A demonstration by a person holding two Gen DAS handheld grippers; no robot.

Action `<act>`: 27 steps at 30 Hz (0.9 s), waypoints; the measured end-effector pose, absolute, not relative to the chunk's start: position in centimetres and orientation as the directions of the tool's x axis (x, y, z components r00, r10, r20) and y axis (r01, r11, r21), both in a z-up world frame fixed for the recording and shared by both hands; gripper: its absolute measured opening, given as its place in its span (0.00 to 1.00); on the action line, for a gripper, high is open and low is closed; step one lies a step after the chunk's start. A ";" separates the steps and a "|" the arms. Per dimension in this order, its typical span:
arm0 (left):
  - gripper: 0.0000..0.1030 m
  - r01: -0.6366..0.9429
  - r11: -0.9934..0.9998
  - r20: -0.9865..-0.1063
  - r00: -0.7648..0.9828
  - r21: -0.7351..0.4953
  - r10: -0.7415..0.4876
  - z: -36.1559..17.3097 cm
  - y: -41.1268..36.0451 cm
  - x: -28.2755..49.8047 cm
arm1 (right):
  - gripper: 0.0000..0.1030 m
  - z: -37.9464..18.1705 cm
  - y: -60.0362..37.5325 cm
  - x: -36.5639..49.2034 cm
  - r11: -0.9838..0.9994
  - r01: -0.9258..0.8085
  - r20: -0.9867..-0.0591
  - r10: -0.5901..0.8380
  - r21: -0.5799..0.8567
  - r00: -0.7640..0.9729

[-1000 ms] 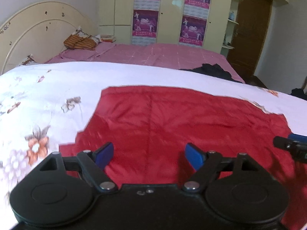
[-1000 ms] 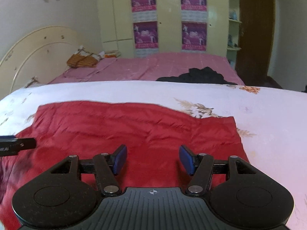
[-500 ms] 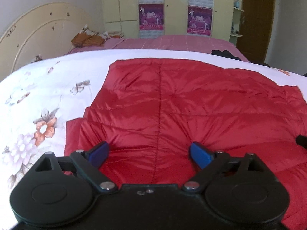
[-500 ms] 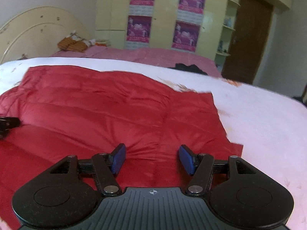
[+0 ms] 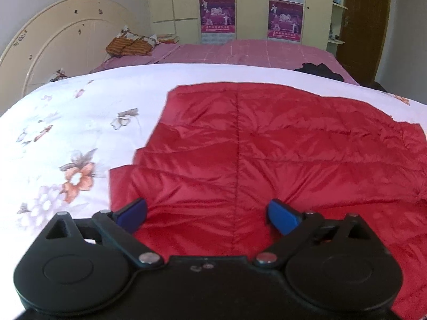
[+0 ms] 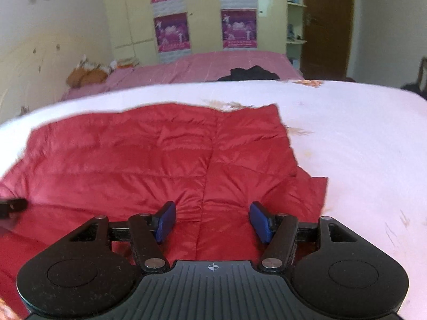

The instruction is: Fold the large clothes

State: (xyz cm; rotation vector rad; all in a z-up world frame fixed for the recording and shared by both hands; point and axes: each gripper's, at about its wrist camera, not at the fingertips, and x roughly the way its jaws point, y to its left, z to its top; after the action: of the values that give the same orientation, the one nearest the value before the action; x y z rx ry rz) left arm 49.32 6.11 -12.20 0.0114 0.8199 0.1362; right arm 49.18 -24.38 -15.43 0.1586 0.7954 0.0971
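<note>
Red jacket (image 5: 267,154) lies flat on floral sheet (image 5: 66,133), ahead of and beneath both grippers; left gripper (image 5: 206,214) jaws opening, nothing gripped; right gripper (image 6: 212,220) released, empty.

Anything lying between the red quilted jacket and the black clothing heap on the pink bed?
Only bare white floral bedcover separates the red quilted jacket from the black clothing heap; the right wrist view shows it best.

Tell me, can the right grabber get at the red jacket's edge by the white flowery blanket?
Probably yes. The right gripper hangs open just above the red jacket, and the jacket's right edge lies bare on the floral blanket, with nothing on top of it or between them.
</note>
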 end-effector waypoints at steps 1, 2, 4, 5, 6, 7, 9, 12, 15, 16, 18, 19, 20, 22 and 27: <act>0.95 -0.114 0.992 -0.728 0.676 0.056 0.119 -11.8 6.3 48.9 | 0.62 -14.8 -24.6 48.7 0.981 -0.026 -0.700 0.155 0.191 0.697; 0.95 -0.112 0.992 -0.726 0.678 0.052 0.115 -11.4 6.4 48.5 | 0.68 -14.3 -24.9 48.2 0.979 -0.028 -0.698 0.163 0.201 0.697; 0.95 -0.106 0.993 -0.727 0.679 0.043 0.104 -10.8 6.8 47.5 | 0.93 -13.0 -25.3 46.7 0.977 -0.032 -0.679 0.171 0.212 0.714; 0.95 -0.104 0.994 -0.728 0.678 0.035 0.096 -10.5 7.0 47.0 | 0.93 -12.5 -25.3 46.0 0.977 -0.040 -0.671 0.173 0.209 0.721; 0.95 -0.103 0.994 -0.730 0.677 0.025 0.088 -10.2 7.3 46.4 | 0.93 -12.1 -25.4 45.4 0.977 -0.047 -0.670 0.178 0.208 0.720; 0.95 -0.102 0.995 -0.734 0.674 0.013 0.079 -9.9 7.6 45.8 | 0.93 -11.7 -25.6 44.7 0.976 -0.051 -0.672 0.182 0.211 0.718; 0.95 -0.105 0.994 -0.744 0.665 -0.010 0.063 -9.7 8.2 44.6 | 0.93 -11.2 -25.9 43.5 0.974 -0.048 -0.676 0.188 0.220 0.712; 0.95 -0.113 0.993 -0.756 0.654 -0.040 0.044 -9.5 9.1 42.6 | 0.93 -11.2 -26.6 41.3 0.972 -0.020 -0.689 0.182 0.236 0.702; 0.95 -0.131 0.989 -0.767 0.641 -0.070 0.031 -9.6 10.3 40.5 | 0.93 -11.4 -27.9 39.3 0.964 0.026 -0.707 0.174 0.263 0.685; 0.95 -0.138 0.987 -0.772 0.635 -0.084 0.023 -9.7 10.7 39.9 | 0.93 -11.5 -28.3 38.7 0.962 0.043 -0.710 0.169 0.270 0.683; 0.95 -0.159 0.980 -0.786 0.618 -0.119 0.005 -10.1 11.6 38.6 | 0.93 -11.8 -29.2 37.5 0.957 0.069 -0.721 0.163 0.281 0.674; 0.94 -0.168 0.975 -0.792 0.610 -0.144 -0.012 -10.3 12.1 38.1 | 0.93 -12.1 -29.6 37.0 0.953 0.081 -0.727 0.167 0.293 0.666; 0.93 -0.178 0.968 -0.797 0.604 -0.176 -0.034 -10.6 12.5 37.7 | 0.93 -12.4 -29.9 36.6 0.946 0.094 -0.733 0.174 0.309 0.658; 0.93 -0.197 0.949 -0.796 0.599 -0.245 -0.081 -11.2 13.1 37.3 | 0.93 -13.1 -30.5 35.8 0.926 0.117 -0.740 0.205 0.358 0.640; 0.88 -0.243 0.877 -0.768 0.610 -0.415 -0.195 -12.9 14.1 37.9 | 0.93 -14.6 -30.6 35.7 0.856 0.138 -0.710 0.312 0.499 0.631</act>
State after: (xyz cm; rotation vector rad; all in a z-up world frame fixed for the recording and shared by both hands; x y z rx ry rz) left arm 37.88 14.07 -12.86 -0.5196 0.9257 0.0291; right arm 35.70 -30.58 -14.59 0.5529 0.8940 0.1057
